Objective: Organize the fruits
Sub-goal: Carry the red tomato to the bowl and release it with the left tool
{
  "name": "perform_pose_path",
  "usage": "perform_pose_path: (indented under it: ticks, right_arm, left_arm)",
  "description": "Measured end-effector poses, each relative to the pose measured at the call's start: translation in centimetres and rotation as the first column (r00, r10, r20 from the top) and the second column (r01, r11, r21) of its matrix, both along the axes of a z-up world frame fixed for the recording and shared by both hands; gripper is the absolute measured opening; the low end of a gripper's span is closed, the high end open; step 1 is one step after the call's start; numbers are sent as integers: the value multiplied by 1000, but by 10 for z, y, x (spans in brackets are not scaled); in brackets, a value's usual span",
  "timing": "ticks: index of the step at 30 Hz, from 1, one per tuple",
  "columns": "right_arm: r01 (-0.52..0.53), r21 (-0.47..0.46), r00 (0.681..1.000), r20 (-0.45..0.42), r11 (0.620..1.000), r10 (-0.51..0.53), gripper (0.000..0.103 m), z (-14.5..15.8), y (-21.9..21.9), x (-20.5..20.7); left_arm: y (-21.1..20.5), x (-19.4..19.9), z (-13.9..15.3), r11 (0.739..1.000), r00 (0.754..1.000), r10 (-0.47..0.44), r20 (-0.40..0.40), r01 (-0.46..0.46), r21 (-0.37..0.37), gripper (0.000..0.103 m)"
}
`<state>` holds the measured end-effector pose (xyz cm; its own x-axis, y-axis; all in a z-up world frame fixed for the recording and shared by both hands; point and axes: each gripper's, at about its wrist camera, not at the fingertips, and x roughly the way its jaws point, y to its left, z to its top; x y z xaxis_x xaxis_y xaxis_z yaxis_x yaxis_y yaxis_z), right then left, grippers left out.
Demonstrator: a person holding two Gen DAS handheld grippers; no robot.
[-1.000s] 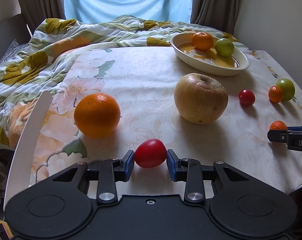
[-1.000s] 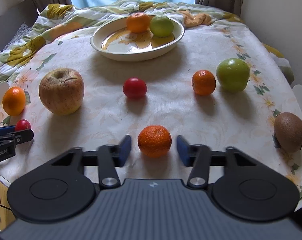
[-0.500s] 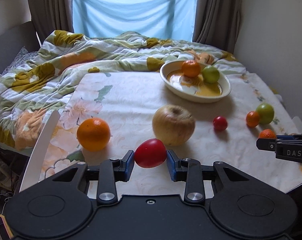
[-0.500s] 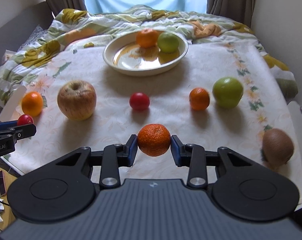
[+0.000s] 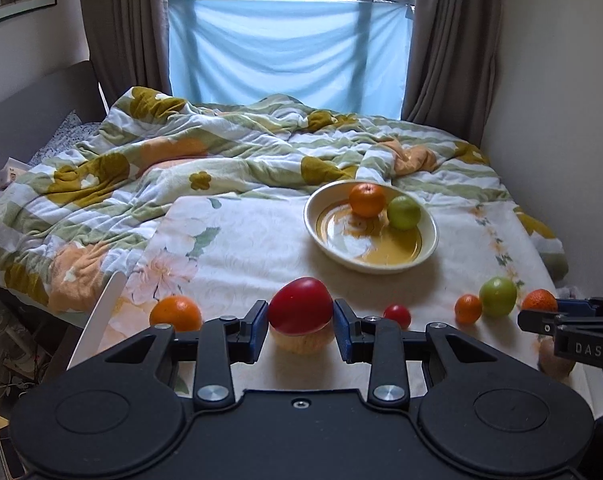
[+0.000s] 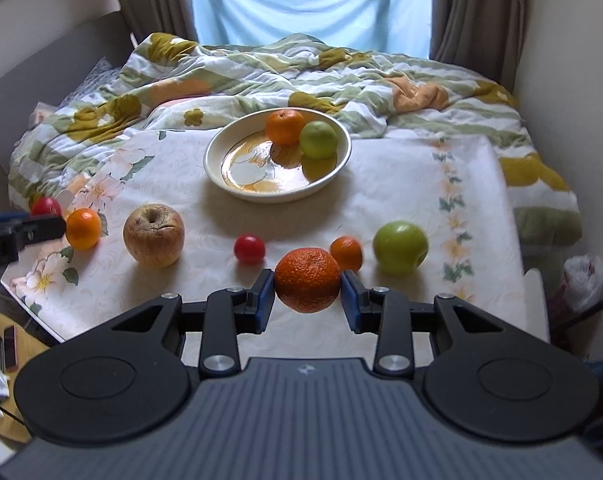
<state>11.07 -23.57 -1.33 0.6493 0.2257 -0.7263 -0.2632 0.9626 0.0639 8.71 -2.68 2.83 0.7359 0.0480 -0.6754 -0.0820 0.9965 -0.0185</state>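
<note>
Taking the cream bowl (image 6: 277, 156) as the landmark and reading the right wrist view from left to right: at the far left, well in front of the bowl and to its left, the left gripper (image 5: 301, 322) is clamped on a red tomato-like fruit (image 5: 300, 305), blue pads pressed to its sides and the fruit clear of the tablecloth (image 6: 401, 184), presumably so it can travel over the other fruit. Just right of that sit a small orange (image 6: 83, 228) and a wrinkled apple (image 6: 154, 235), both on the cloth in front of the bowl and left of it. A small red fruit (image 6: 249, 247) lies straight in front of the bowl. Next, the right gripper (image 6: 307, 294) is closed on a rough-skinned mandarin (image 6: 307, 280), also held off the cloth, in front of the bowl. Touching distance behind it rests a small tangerine (image 6: 346, 253), then a green apple (image 6: 399, 247), both in front of the bowl and to its right. Inside the bowl, against its far wall, an orange (image 6: 285, 126) and a green fruit (image 6: 318, 139) sit touching, which leaves the near part of the bowl bare for more. Judging by the task, both held fruits are bound for that bowl.
</note>
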Motion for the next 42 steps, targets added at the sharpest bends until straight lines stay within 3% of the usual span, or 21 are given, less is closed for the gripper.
perform_pose_path:
  ticks: [11, 20, 33, 42]
  right_arm:
    - [-86, -20, 995, 46, 996, 87, 51, 35, -18, 39]
    - [-120, 0, 990, 70, 993, 119, 51, 54, -14, 92]
    - [-118, 26, 993, 1, 993, 118, 51, 30, 11, 189]
    - [-83, 29, 995, -53, 996, 84, 51, 4, 19, 228]
  left_arm:
    - [-20, 54, 26, 999, 999, -31, 22, 31, 18, 38]
    - [-25, 126, 31, 996, 996, -81, 28, 80, 27, 38]
    - [-17, 254, -28, 991, 984, -133, -116, 136, 21, 38]
    - [-17, 301, -73, 980, 963, -186, -197, 197, 38, 38]
